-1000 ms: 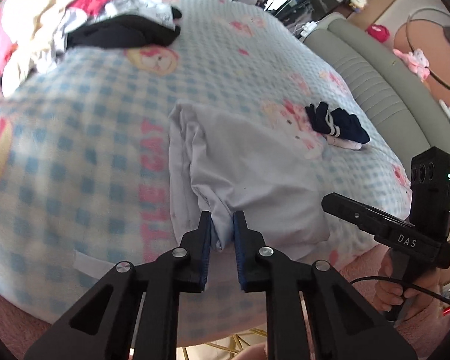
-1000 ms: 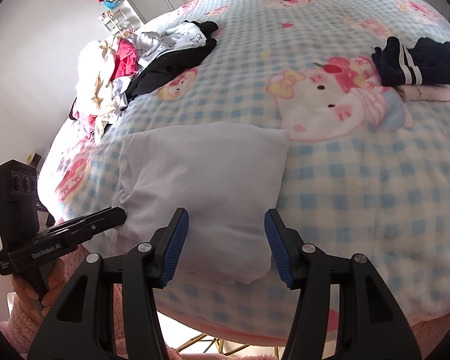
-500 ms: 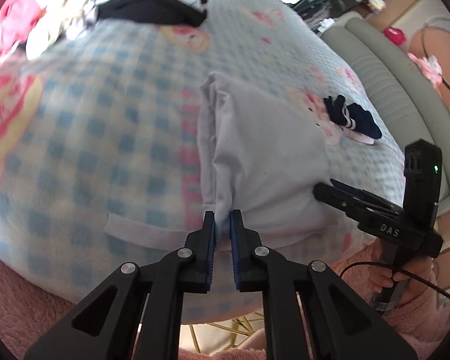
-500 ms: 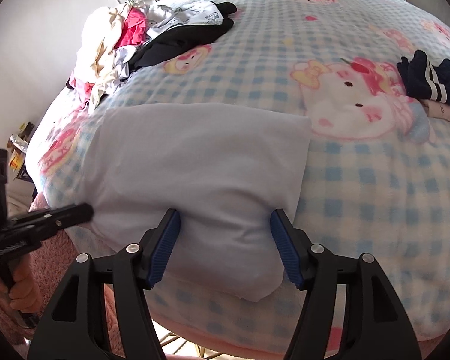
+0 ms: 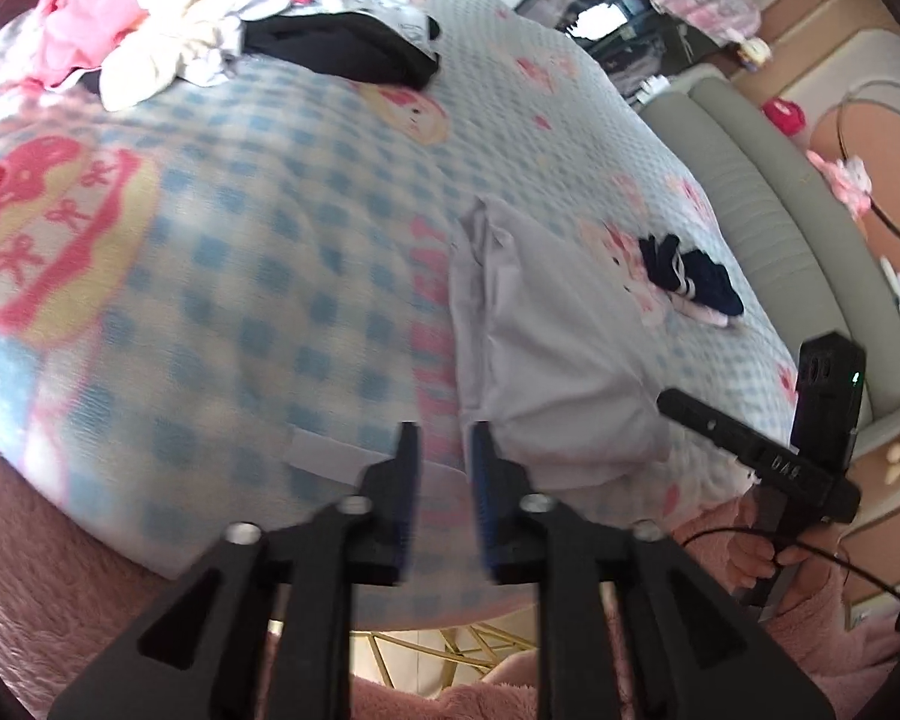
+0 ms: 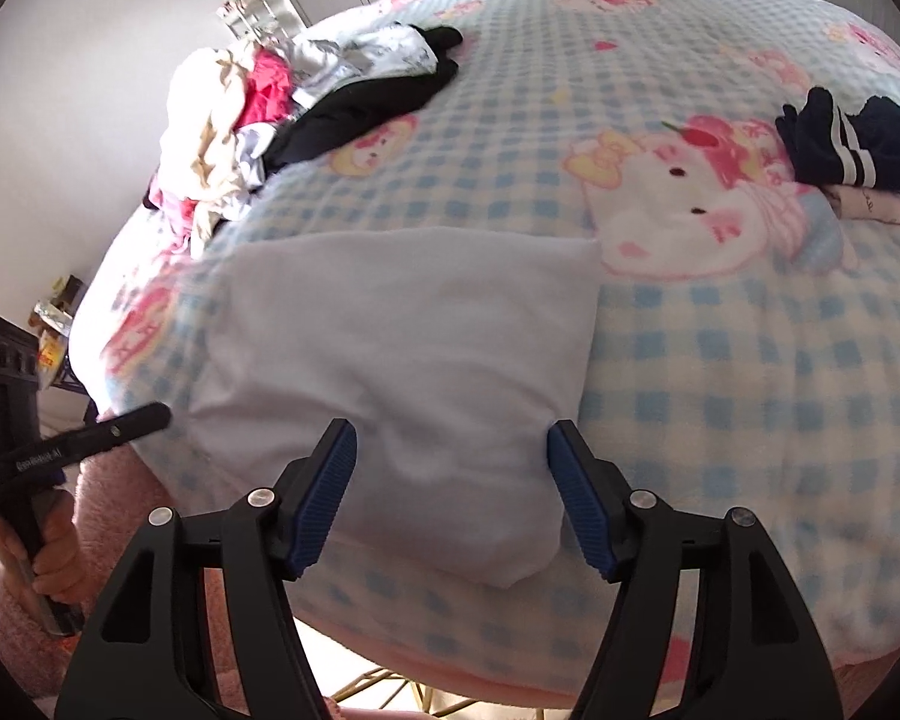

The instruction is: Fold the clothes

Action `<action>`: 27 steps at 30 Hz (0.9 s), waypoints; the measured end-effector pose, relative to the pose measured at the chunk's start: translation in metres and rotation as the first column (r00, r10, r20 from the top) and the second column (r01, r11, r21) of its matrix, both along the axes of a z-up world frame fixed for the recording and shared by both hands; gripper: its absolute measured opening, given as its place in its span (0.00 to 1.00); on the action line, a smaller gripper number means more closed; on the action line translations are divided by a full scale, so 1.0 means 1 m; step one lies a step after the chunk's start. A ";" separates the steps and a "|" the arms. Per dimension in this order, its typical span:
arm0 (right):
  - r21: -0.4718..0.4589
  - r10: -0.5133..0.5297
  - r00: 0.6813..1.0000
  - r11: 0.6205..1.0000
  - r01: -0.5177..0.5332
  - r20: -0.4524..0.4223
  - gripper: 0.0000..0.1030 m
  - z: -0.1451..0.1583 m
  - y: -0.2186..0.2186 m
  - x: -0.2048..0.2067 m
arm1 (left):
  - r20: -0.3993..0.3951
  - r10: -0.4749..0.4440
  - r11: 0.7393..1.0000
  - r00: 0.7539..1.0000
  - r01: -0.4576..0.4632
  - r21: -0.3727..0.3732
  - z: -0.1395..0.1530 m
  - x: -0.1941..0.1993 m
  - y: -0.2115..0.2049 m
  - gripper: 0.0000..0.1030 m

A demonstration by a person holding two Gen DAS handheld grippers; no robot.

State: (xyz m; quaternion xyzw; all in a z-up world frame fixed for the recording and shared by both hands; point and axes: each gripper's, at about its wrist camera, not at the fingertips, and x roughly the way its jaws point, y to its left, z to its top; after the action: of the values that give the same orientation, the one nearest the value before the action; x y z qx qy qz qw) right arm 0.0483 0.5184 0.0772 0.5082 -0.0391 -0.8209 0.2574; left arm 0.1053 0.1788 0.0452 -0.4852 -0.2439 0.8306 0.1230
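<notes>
A folded pale grey-white garment (image 5: 540,348) lies near the bed's front edge; it also shows in the right wrist view (image 6: 402,348). My left gripper (image 5: 444,468) is open and empty, just left of the garment's near left corner. My right gripper (image 6: 450,468) is open wide, its jaws either side of the garment's near edge without gripping it. The right gripper shows in the left wrist view (image 5: 750,450) at the garment's right side. The left gripper shows in the right wrist view (image 6: 78,444) at the garment's left.
A pile of unfolded clothes (image 6: 258,120), white, pink and black, lies at the bed's far left. Folded dark navy clothes with white stripes (image 6: 840,144) lie at the right. The blue checked blanket (image 5: 240,300) covers the bed. A grey-green sofa (image 5: 798,228) stands beyond it.
My left gripper has let go of the garment's corner, opened and drawn back to the left. The right gripper has stayed open over the garment's near edge.
</notes>
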 end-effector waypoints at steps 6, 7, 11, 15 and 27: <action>0.020 -0.096 0.995 0.995 0.096 -0.016 0.66 0.010 0.027 0.001 | -0.155 0.017 0.998 0.988 -0.025 -0.053 0.028 -0.006 0.024 0.39; 0.016 -0.112 0.994 0.994 0.112 -0.002 0.66 0.008 0.032 -0.001 | -0.187 0.007 0.999 0.982 -0.016 -0.045 0.035 -0.008 0.029 0.39; 0.027 -0.109 0.993 0.994 0.108 0.034 0.64 0.000 0.042 0.000 | -0.182 -0.080 0.988 0.980 0.054 -0.144 0.029 -0.036 0.066 0.39; -0.070 0.028 0.996 0.997 -0.023 0.083 0.62 -0.011 0.025 0.014 | -0.072 -0.030 0.968 0.997 0.011 -0.251 -0.001 -0.063 0.068 0.39; 0.216 0.013 1.000 0.976 -0.015 0.009 0.61 -0.030 0.006 0.026 | -0.248 0.017 0.978 0.969 -0.068 -0.199 0.019 -0.031 0.078 0.39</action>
State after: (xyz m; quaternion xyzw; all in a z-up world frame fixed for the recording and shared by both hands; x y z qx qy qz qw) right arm 0.0745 0.5244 0.0474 0.5365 0.0528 -0.8166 0.2064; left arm 0.0745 0.2566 0.0639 -0.3837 -0.1498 0.9074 0.0832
